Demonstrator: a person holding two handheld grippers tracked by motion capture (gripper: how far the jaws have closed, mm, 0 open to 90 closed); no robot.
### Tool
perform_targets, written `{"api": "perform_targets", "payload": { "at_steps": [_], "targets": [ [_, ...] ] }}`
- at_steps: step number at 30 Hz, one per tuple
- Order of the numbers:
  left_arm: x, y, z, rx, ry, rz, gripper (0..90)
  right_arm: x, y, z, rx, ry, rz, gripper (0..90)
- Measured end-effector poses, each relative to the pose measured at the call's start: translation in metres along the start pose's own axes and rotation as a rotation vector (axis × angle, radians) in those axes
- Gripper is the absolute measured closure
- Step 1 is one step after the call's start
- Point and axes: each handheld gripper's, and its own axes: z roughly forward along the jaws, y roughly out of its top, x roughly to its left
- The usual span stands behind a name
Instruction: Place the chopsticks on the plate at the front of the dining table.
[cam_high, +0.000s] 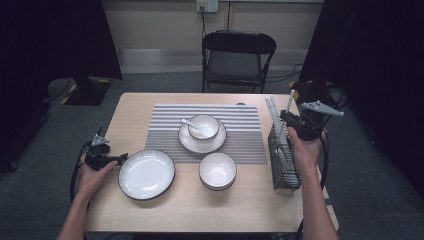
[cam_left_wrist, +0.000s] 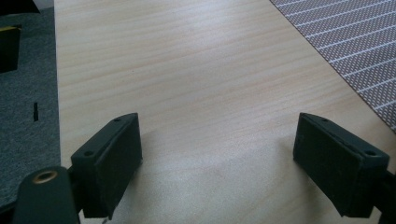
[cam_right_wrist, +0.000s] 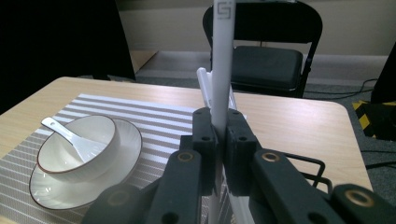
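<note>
The right gripper (cam_right_wrist: 218, 154) is clamped on a white chopstick (cam_right_wrist: 221, 70), which stands upright between its jaws above the black wire rack (cam_high: 285, 160) at the table's right edge; more white chopsticks (cam_high: 272, 112) lean out of the rack's far end; the rack sits just beside the striped placemat (cam_high: 165, 130), with little bare wood between them. The left gripper (cam_left_wrist: 217, 154) rests low at the table's (cam_left_wrist: 187, 70) left edge, jaws spread wide with nothing but bare wood between them; the large plate (cam_high: 146, 174) lies just beside it. A small bowl (cam_high: 217, 170) sits near the plate; a bowl with a spoon (cam_right_wrist: 77, 147) stands on a saucer mid-mat.
</note>
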Motion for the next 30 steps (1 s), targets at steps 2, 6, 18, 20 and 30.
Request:
{"api": "perform_targets", "payload": {
  "at_steps": [2, 6, 18, 20, 30],
  "targets": [
    [0.000, 0.000, 0.000, 0.000, 0.000, 0.000, 15.0, -0.001, 0.000, -0.002, -0.011, 0.002, 0.003, 85.2],
    [0.000, 0.000, 0.000, 0.000, 0.000, 0.000, 15.0, -0.002, 0.001, -0.003, -0.028, 0.007, 0.000, 85.2],
    [0.000, 0.000, 0.000, 0.000, 0.000, 0.000, 15.0, -0.004, 0.005, 0.000, -0.056, 0.026, 0.011, 85.2],
    [0.000, 0.000, 0.000, 0.000, 0.000, 0.000, 15.0, -0.003, 0.006, 0.000, -0.056, 0.025, 0.007, 85.3],
    [0.000, 0.000, 0.000, 0.000, 0.000, 0.000, 15.0, 0.001, 0.014, -0.004, -0.067, 0.023, -0.008, 85.3]
  ]
}}
